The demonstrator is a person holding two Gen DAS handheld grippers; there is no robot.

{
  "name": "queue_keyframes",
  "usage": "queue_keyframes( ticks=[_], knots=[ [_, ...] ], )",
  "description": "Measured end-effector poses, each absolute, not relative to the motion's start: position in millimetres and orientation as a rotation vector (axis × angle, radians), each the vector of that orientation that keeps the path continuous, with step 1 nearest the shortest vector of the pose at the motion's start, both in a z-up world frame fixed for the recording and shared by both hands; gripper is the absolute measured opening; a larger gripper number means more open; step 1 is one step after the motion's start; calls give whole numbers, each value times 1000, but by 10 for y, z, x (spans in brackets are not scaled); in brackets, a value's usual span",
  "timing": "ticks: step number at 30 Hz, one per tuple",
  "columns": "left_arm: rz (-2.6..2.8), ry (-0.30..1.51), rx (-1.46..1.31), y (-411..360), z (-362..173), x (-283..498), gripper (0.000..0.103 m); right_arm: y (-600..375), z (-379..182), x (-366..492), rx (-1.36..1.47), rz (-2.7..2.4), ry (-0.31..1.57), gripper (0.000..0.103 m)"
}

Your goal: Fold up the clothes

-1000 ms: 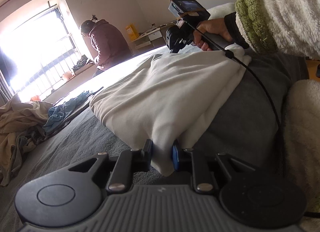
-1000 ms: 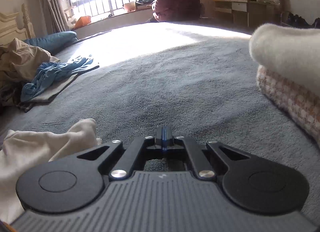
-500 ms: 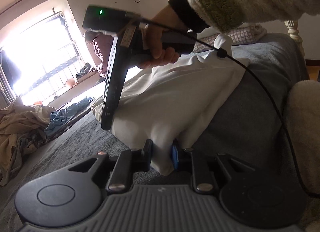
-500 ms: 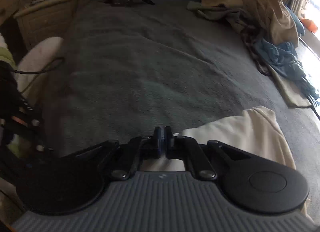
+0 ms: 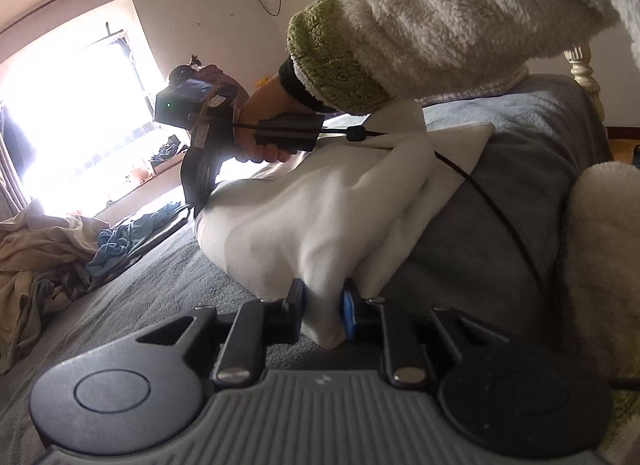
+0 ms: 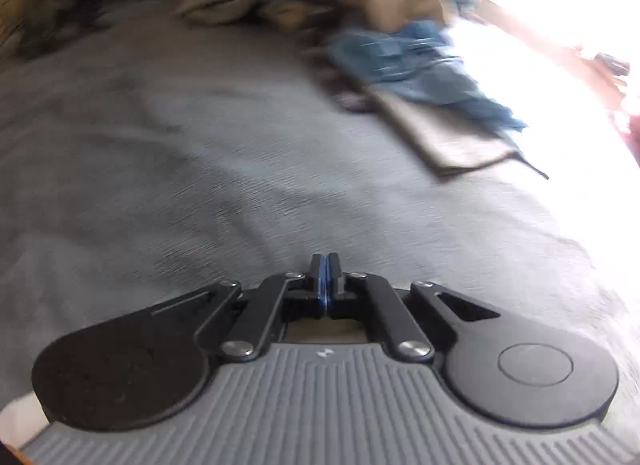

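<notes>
Presently, left wrist view: the left gripper [image 5: 322, 311] is clamped on a near corner of the cream garment [image 5: 320, 217] lying on the grey bed [image 5: 120, 305] — soft, light, limp; grip corners. Right wrist view: right gripper [image 6: 327, 277] closed, empty.

Cream garment [image 5: 320, 217], grey bedcover [image 5: 520, 169], blue cloth [image 6: 420, 65].

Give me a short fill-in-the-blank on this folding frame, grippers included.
1. The left gripper is shut on a corner of the ____ garment.
2. The right gripper has its jaws ____, with nothing between them.
3. The garment lies on a ____ bedspread.
4. A crumpled ____ cloth lies near the bright window.

Missing words: cream; shut; grey; blue
</notes>
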State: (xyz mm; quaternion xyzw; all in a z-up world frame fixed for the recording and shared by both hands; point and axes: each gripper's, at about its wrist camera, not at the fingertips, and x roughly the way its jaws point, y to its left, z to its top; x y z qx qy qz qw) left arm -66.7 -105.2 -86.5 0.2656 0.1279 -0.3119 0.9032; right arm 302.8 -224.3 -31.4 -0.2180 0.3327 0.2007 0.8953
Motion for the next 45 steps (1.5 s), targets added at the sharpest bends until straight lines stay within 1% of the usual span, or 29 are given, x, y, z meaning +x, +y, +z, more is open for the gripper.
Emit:
queue_keyframes(
  ticks=[1,3,5,8,11,14,16,17,20,21,22,23,25,27,32,34,36,39,41,42,43,45],
  knots=[
    [-647,266,547,-1047,-862,-664,19,-2383,-246,3108,-394,302,653,6],
    [-651,264,548,-1044,-860,-662,19,-2743,-30,3025,-263,236,627,5],
    [-652,266,543,-1038,-859,-659,19,-3090,273,2643,-192,252,581,5],
    [-651,270,547,-1041,-849,-651,19,-3448,635,1881,-196,330,540,5],
    [-650,278,563,-1062,-828,-643,20,-3603,716,1221,-200,441,560,5],
    [-641,278,599,-1094,-817,-659,20,-3548,472,847,-206,544,625,5],
    [-632,280,622,-1118,-815,-674,20,-3507,202,727,-215,567,674,5],
    [-630,281,630,-1127,-816,-679,20,-3520,70,681,-221,558,698,3],
    [-630,291,635,-1140,-808,-668,20,-3970,-278,699,-236,296,759,3],
    [-631,295,637,-1147,-806,-664,21,-4236,-328,694,-180,191,758,6],
    [-631,298,641,-1151,-803,-658,21,-4495,-334,649,-113,81,746,6],
    [-632,299,645,-1156,-801,-655,21,-4689,-297,546,-57,0,719,9],
    [-630,297,655,-1165,-805,-661,21,-4947,-193,263,59,-58,637,9],
    [-626,293,668,-1177,-813,-672,21,-4907,-104,-22,133,14,562,9],
    [-619,292,697,-1208,-808,-699,21,-4371,-133,-365,147,213,487,8],
    [-619,297,701,-1217,-798,-702,22,-4398,-177,-358,254,200,486,12],
    [-618,301,701,-1220,-794,-695,22,-4486,-253,-329,340,167,494,25],
    [-615,303,708,-1229,-793,-698,22,-4519,-377,-249,384,171,523,27],
    [-611,304,709,-1235,-793,-697,22,-4480,-439,-202,395,202,536,26],
    [-609,304,709,-1238,-792,-697,22,-4439,-458,-197,389,209,542,13],
    [-606,304,710,-1239,-793,-698,22,-4418,-462,-223,388,203,529,7],
    [-604,303,707,-1239,-795,-700,22,-4487,-476,-370,449,179,452,6]
  ],
)
